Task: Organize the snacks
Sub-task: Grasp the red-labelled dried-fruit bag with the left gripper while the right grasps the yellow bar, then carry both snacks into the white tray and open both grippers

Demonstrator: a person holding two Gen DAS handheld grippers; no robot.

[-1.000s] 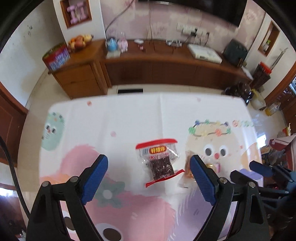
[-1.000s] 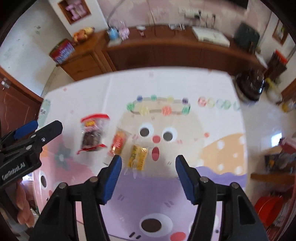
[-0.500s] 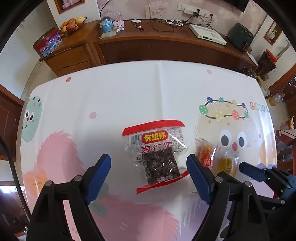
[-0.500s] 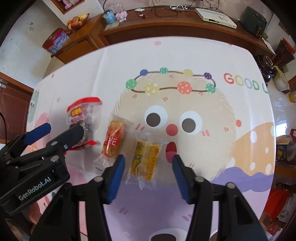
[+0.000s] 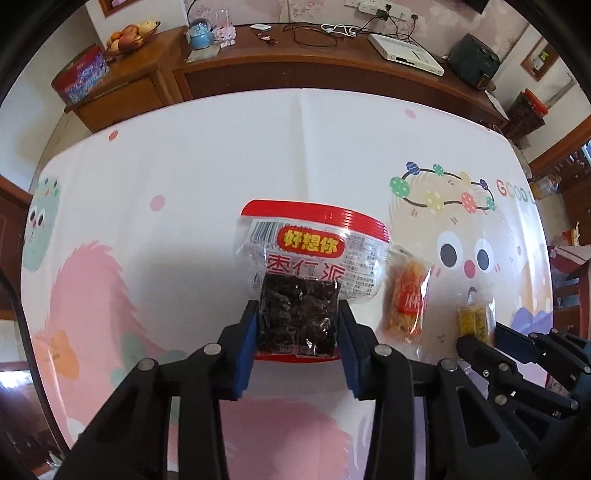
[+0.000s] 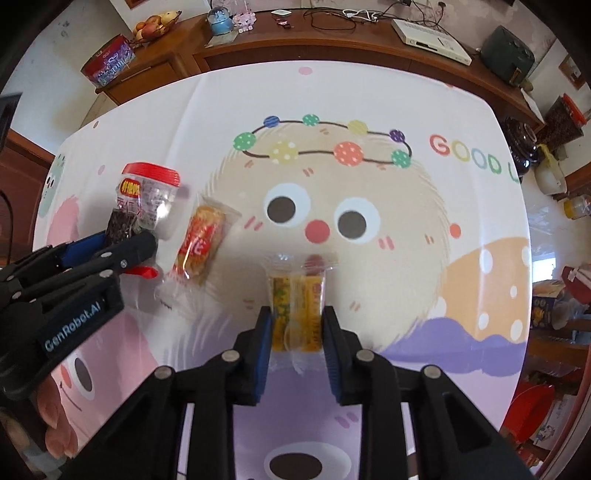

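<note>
A clear packet with red edges and a dark snack block [image 5: 314, 251] lies on the cartoon tablecloth [image 5: 184, 177]. My left gripper [image 5: 297, 314] points down over it, jaws closing, blue pads pressed on both sides of the dark block. Right of it lies an orange packet [image 5: 406, 299], which no gripper touches. Further right, the jaws of my right gripper [image 6: 297, 314] are closing, and their pads squeeze a yellow packet [image 6: 297, 295] from both sides. The right wrist view also has the left gripper [image 6: 125, 240] at the red-edged packet [image 6: 147, 195] and the orange packet [image 6: 201, 240].
Beyond the table's far edge runs a long wooden sideboard [image 5: 295, 66] carrying a fruit bowl [image 5: 129, 35], a red tin [image 5: 79, 81], a white box [image 5: 406, 53] and cables. Cluttered shelves and jars stand off the table's right side [image 6: 561, 122]. A hand [image 6: 55, 424] holds the left gripper.
Both grippers came down onto the table and their jaws narrowed. The left now clamps the red-edged packet's dark block, and the right clamps the yellow packet.
</note>
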